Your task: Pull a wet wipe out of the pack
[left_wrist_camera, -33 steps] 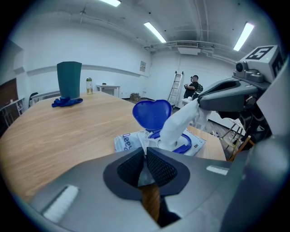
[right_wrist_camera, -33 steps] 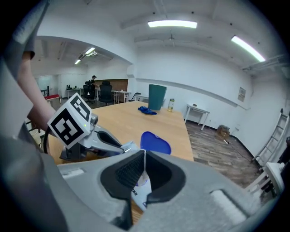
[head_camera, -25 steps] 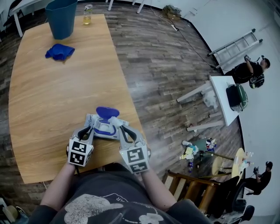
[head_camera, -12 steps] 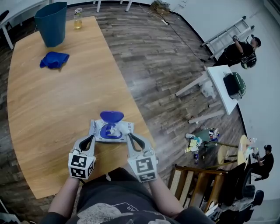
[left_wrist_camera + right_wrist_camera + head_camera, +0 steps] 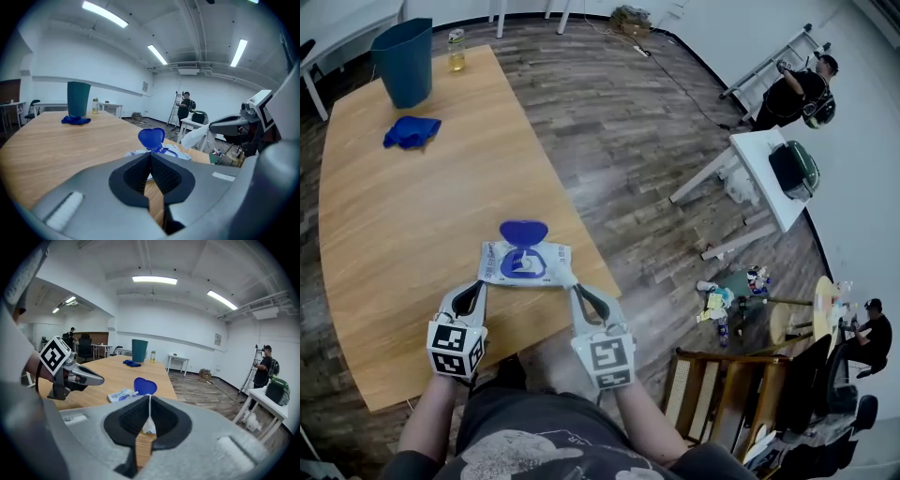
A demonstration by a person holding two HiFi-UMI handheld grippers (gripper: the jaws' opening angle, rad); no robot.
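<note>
In the head view the wet wipe pack point(image 5: 508, 265) lies on the wooden table point(image 5: 394, 206) with its blue lid point(image 5: 523, 232) flipped up, the left gripper point(image 5: 476, 286) just short of its near-left corner and the right gripper point(image 5: 574, 288) off its near-right corner, a white wet wipe point(image 5: 555, 274) stretched from pack to tip. In the left gripper view the left gripper point(image 5: 150, 154) has its jaws pressed together on nothing, the pack point(image 5: 174, 151) just beyond them. In the right gripper view the right gripper point(image 5: 150, 399) pinches the wipe point(image 5: 149, 426), the pack point(image 5: 119, 394) beyond to the left
</note>
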